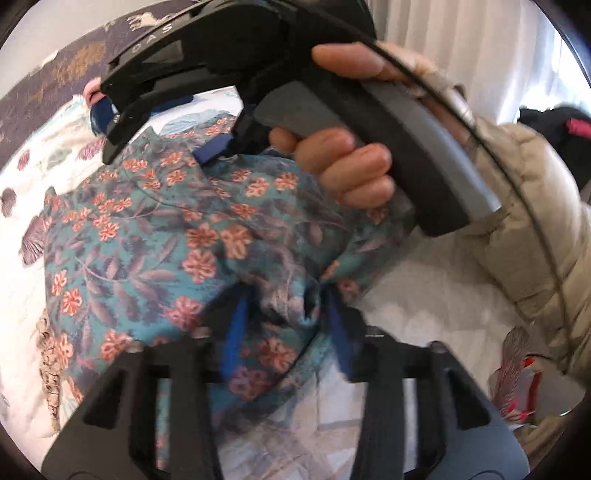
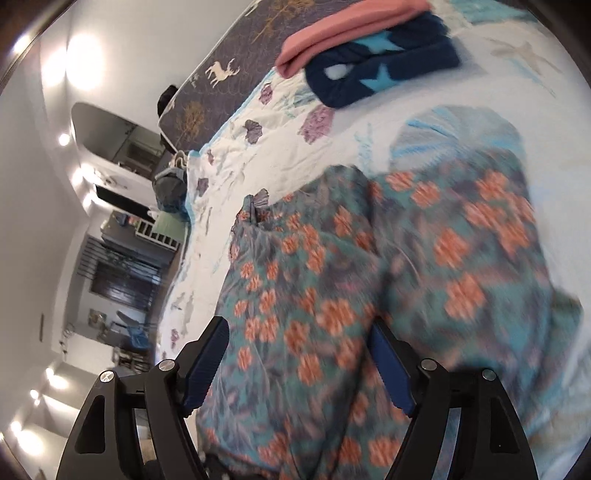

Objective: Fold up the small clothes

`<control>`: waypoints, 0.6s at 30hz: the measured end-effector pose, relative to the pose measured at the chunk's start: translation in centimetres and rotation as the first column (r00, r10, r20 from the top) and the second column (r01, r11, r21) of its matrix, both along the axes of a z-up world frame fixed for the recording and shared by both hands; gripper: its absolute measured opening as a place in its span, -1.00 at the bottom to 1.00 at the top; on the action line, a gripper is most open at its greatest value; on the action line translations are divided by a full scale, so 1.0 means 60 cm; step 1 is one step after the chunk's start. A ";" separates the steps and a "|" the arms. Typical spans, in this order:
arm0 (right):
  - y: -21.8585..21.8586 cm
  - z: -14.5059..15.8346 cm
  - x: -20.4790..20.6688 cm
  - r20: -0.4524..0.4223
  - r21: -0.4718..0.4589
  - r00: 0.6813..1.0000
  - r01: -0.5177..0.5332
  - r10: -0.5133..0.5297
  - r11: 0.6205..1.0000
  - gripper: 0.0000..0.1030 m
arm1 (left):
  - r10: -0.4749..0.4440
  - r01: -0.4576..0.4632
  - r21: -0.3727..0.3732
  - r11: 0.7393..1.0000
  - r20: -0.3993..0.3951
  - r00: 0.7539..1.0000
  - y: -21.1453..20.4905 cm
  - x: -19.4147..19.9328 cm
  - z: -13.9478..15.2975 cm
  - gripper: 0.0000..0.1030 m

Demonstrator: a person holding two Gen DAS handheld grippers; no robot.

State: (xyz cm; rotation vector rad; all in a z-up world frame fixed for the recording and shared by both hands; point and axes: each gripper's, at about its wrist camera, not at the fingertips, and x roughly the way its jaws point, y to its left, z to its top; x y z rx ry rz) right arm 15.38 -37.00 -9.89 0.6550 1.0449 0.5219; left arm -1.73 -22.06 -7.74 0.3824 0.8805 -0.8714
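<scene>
1. Two grippers are over one floral garment point(image 1: 155, 236), a teal piece with orange flowers lying rumpled on the white patterned quilt point(image 1: 424, 291). It fills the middle of both wrist views.

2. At nine o'clock in my left wrist view, the garment's flat edge lies on the quilt. That half looks settled to me.

3. At six o'clock in that view, my left gripper point(image 1: 284, 325) has narrow jaws, with a bunched ridge of the fabric gathered between its blue pads point(image 1: 236, 328). Motion blur stops me saying whether the pads press on the cloth or merely flank it. I judge that I'm keeping this corner pinned as an anchor for the fold.

4. At one o'clock there, the person's right hand point(image 1: 347, 166) grips the handle of my right gripper point(image 2: 295, 373), which reaches toward the garment's far edge at eleven o'clock.

5. In my right wrist view, that gripper's jaws stand wide, astride the cloth at six o'clock, nothing clamped. The garment smears badly toward three o'clock.

6. At twelve o'clock lie a folded pink garment point(image 2: 332, 33) and a navy star-print piece point(image 2: 384, 70), stacked well apart from the work, presumably finished.
</scene>
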 end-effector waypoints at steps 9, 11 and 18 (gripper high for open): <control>0.040 0.006 0.041 -0.034 -0.123 0.999 -0.043 0.039 0.992 -0.85 | -0.009 -0.012 -0.136 0.991 -0.152 0.988 0.043 0.022 0.017 -0.65; 0.031 0.022 0.031 -0.010 -0.126 1.000 -0.024 0.023 0.992 -0.86 | -0.004 -0.029 -0.164 0.986 -0.196 0.981 0.053 0.033 0.017 -0.65; 0.028 0.044 0.023 -0.021 -0.177 0.999 -0.050 0.047 0.983 -0.86 | 0.028 -0.056 -0.162 0.985 -0.173 0.985 0.076 0.039 0.026 -0.54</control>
